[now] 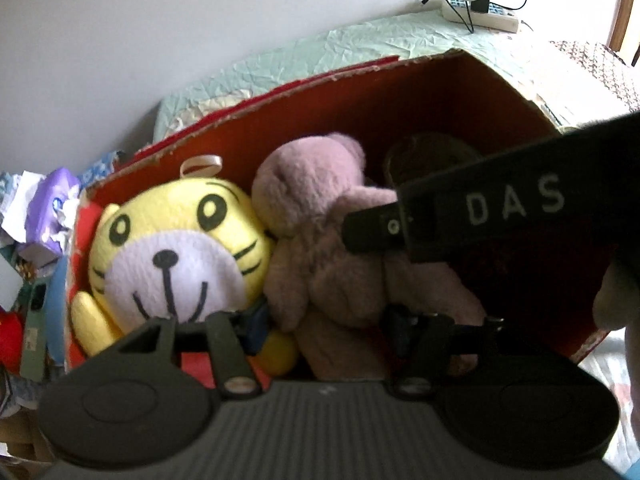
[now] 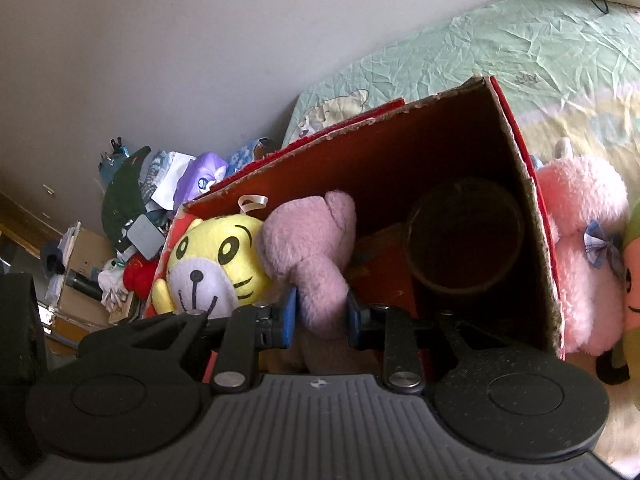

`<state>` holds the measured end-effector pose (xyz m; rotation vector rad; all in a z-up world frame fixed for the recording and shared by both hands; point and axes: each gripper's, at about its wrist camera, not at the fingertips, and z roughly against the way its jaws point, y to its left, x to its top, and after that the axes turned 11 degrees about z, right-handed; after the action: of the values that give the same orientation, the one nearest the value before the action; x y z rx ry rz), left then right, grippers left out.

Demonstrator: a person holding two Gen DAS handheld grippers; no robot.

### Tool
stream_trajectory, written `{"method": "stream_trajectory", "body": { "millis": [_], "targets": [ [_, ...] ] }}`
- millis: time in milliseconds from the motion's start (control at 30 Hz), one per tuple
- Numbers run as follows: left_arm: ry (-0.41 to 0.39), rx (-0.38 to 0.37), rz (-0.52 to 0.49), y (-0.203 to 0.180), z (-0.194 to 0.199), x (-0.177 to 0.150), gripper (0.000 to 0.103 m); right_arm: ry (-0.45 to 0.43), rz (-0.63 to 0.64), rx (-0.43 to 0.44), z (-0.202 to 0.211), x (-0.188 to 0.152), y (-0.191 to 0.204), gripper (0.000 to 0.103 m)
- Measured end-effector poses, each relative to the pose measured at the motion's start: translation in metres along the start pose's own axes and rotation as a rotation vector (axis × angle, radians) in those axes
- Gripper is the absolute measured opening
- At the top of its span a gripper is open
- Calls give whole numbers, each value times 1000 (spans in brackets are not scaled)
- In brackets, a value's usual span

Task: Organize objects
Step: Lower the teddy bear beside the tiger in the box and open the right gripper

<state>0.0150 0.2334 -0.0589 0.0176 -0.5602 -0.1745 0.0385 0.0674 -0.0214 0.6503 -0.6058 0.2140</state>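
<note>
A red cardboard box [image 1: 360, 120] [image 2: 400, 152] lies on the bed with its open side toward me. Inside it, a yellow tiger plush [image 1: 172, 248] [image 2: 216, 264] sits at the left and a mauve plush bear [image 1: 316, 216] [image 2: 308, 240] leans against it. My right gripper [image 2: 322, 316] has its blue pads pressed on both sides of the bear's lower body. One of its black fingers [image 1: 440, 216] crosses the left wrist view over the bear. My left gripper [image 1: 328, 320] stands open around the bear's lower part, with a gap at its left pad.
A dark round container [image 2: 464, 236] sits deep in the box's right half. Outside the box's right wall lie a pink plush [image 2: 580, 240] and another toy [image 2: 632, 272]. A clutter pile [image 2: 160, 200] fills the left by the wall. A power strip [image 1: 480, 12] rests on the green sheet [image 2: 520, 52].
</note>
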Motion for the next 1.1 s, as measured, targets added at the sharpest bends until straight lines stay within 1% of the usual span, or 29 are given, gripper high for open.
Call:
{"method": "stream_trajectory", "body": {
  "millis": [100,133,300,467,500,533,567,633,733,867,967,1000,1100],
  "targets": [
    [-8,0,-1,-1,2,-1,65,5,14,-1,3,1,-1,36],
    [-9,0,0,-1,2,-1,67,9,20,1,4,1,0,37],
    [-12,-6,7,-3,4,-2,68,-8,37,-13,14,3,1,40],
    [-16,-10,12,-8,10,-3,68,-74,78,-70,29,4,3,37],
    [-21,-13,13,-9,12,-3,67,-86,93,-95,31,4,4,35],
    [-27,-16,13,-10,15,-3,67,-89,103,-115,31,5,4,30],
    [-35,-18,13,-12,19,-3,67,-85,112,-131,30,6,5,26],
    [-48,-24,17,-13,25,-2,67,-77,129,-158,27,6,6,22],
    [-51,-24,26,-13,31,0,67,-66,166,-193,23,5,12,22],
    [-56,-15,36,-6,30,0,67,-27,215,-235,16,4,18,21],
    [-55,-13,45,1,34,0,67,27,223,-234,7,1,19,22],
    [-55,-14,48,3,33,6,67,47,219,-221,3,1,19,23],
    [-57,-14,58,6,31,6,67,94,179,-173,-6,-3,18,23]
  ]
}}
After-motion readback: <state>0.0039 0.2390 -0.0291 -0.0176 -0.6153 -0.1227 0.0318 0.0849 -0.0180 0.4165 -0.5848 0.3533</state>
